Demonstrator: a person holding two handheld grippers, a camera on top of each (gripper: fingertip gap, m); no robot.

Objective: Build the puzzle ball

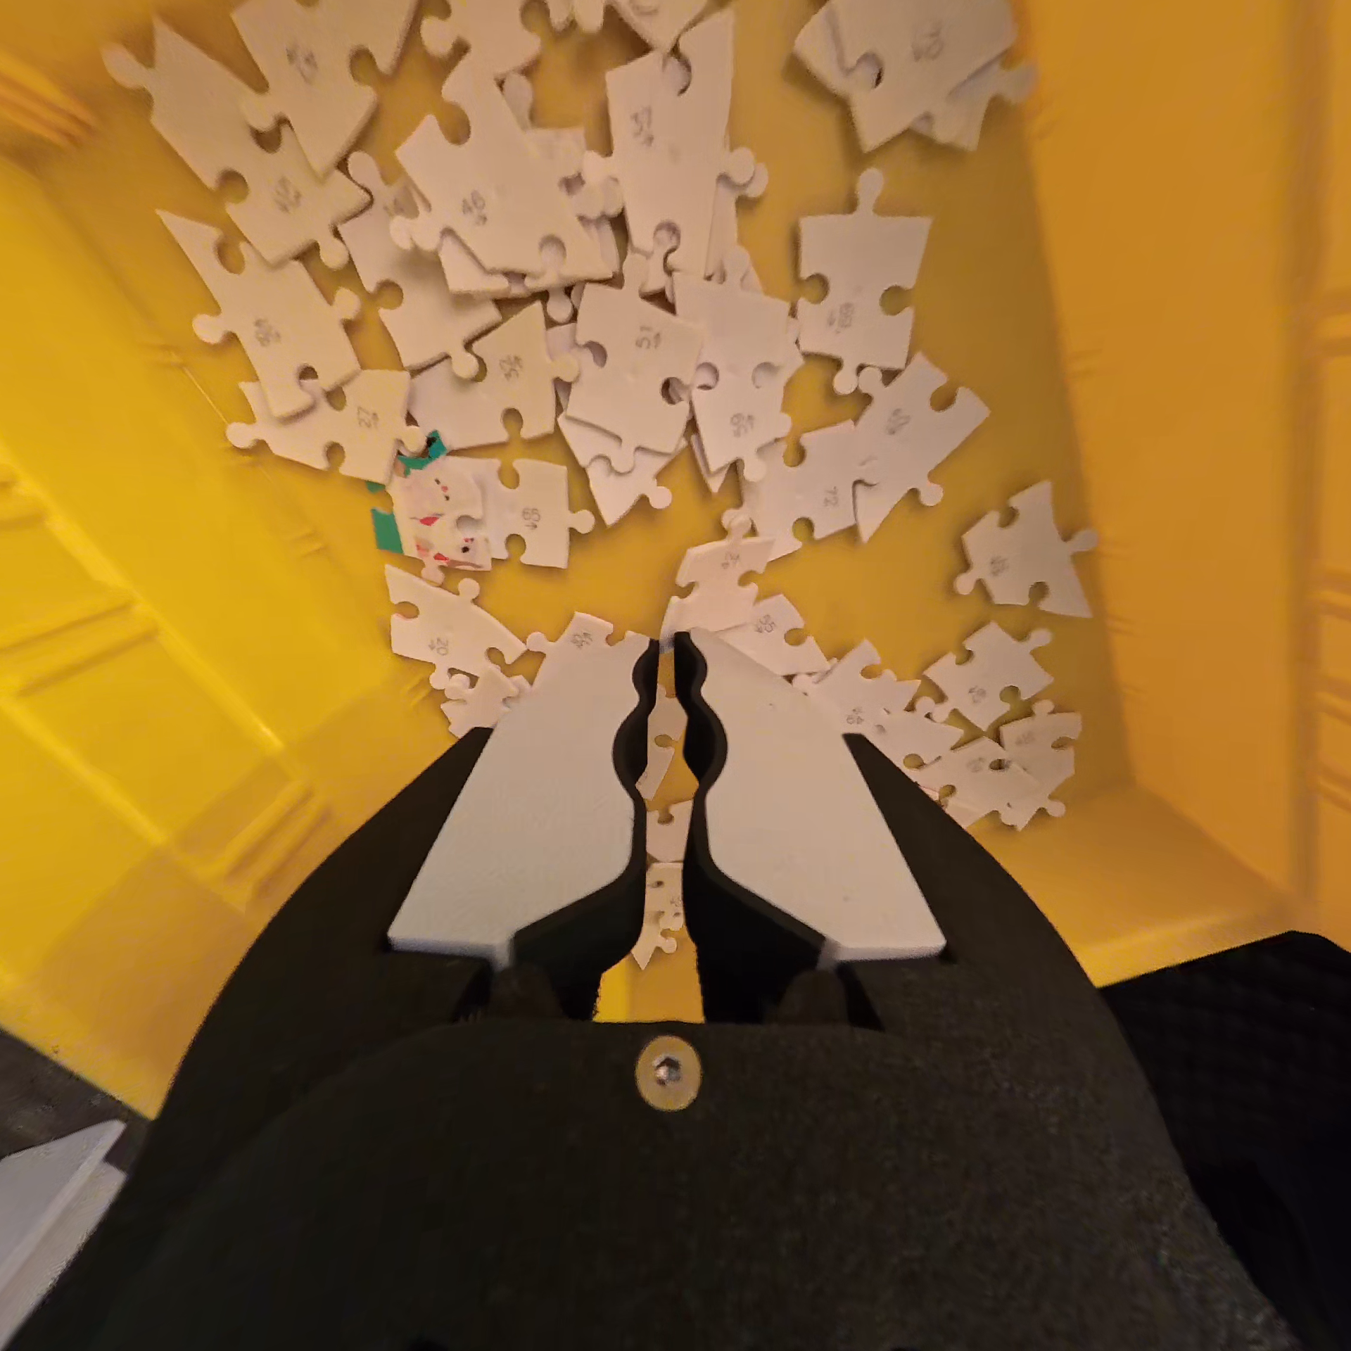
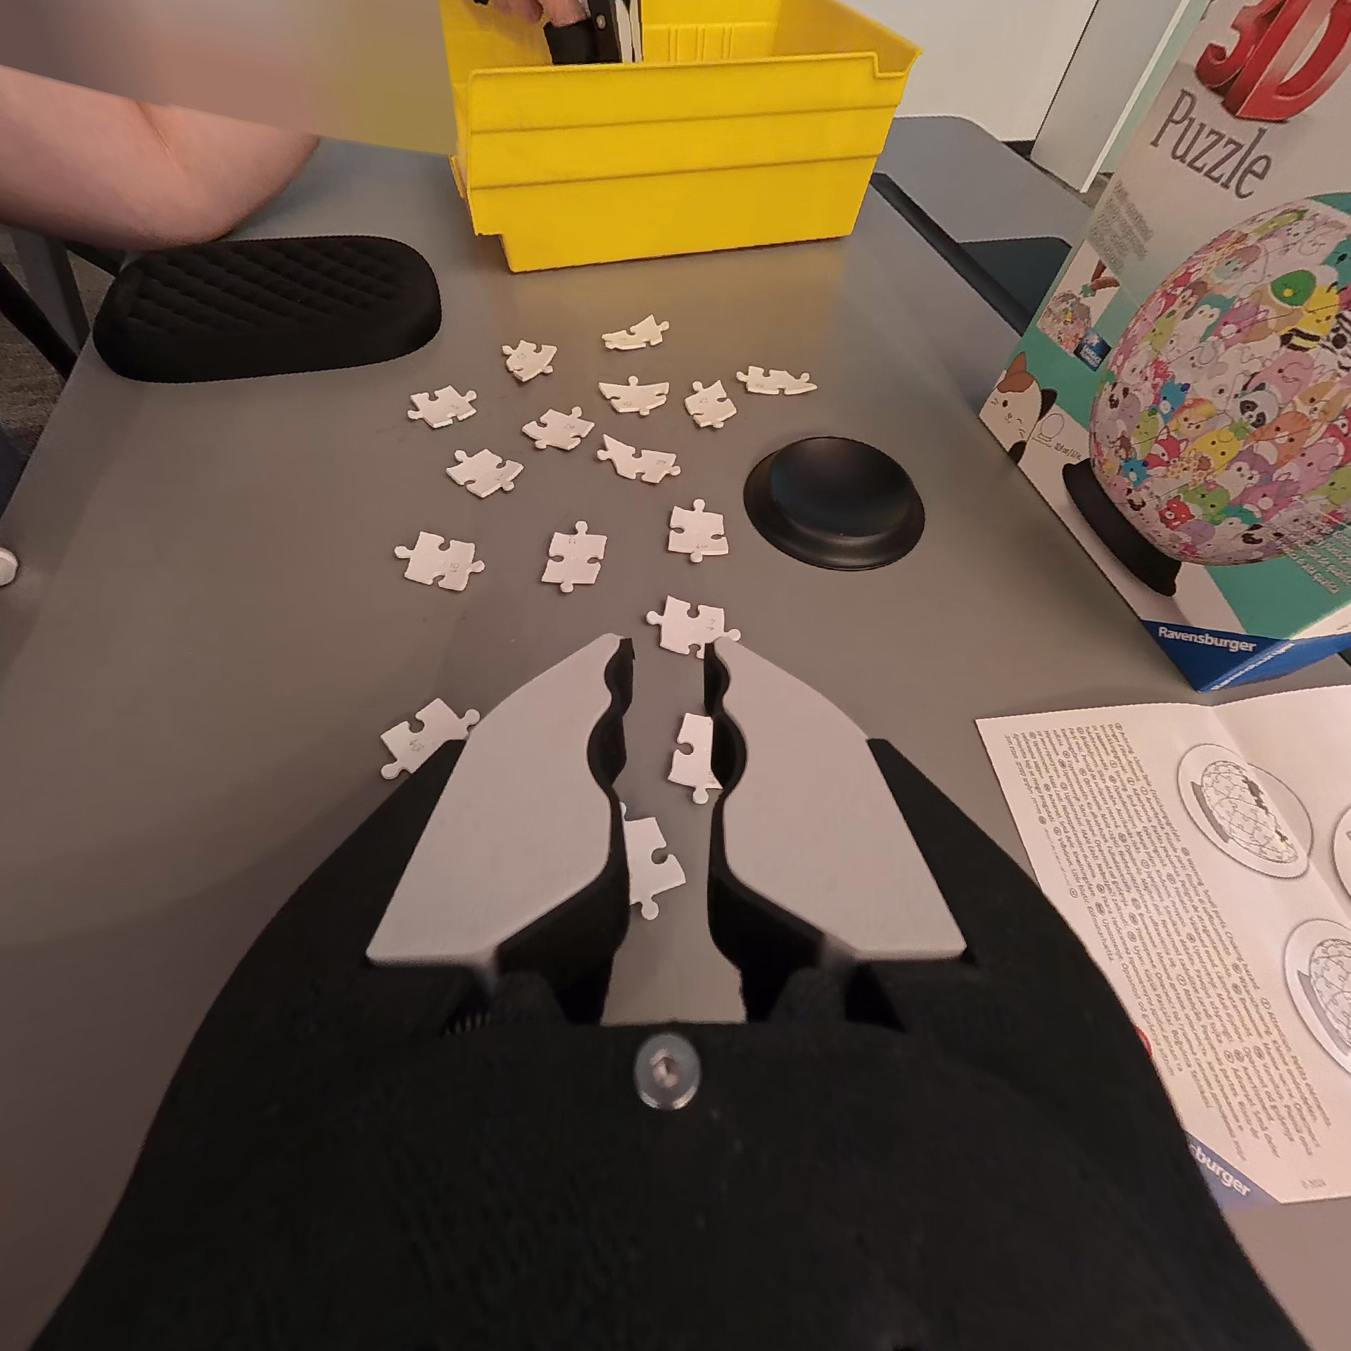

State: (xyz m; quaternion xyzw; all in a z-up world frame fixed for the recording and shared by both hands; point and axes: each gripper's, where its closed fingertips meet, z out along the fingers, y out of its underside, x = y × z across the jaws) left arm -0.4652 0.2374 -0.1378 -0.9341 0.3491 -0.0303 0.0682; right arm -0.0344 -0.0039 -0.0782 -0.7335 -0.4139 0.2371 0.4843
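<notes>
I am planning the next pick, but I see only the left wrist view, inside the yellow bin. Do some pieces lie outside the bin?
Observer: Yes. In the right wrist view, many puzzle pieces lie spread out, white side up, on the grey table in front of the yellow bin.
Operator: Is the stand for the ball out?
Observer: Yes. A round black stand sits on the table beside the pieces, with nothing in it.
Operator: Does the right gripper hold something?
Observer: No. The right gripper is open above the table. The pieces lie under it and are not gripped.
</notes>
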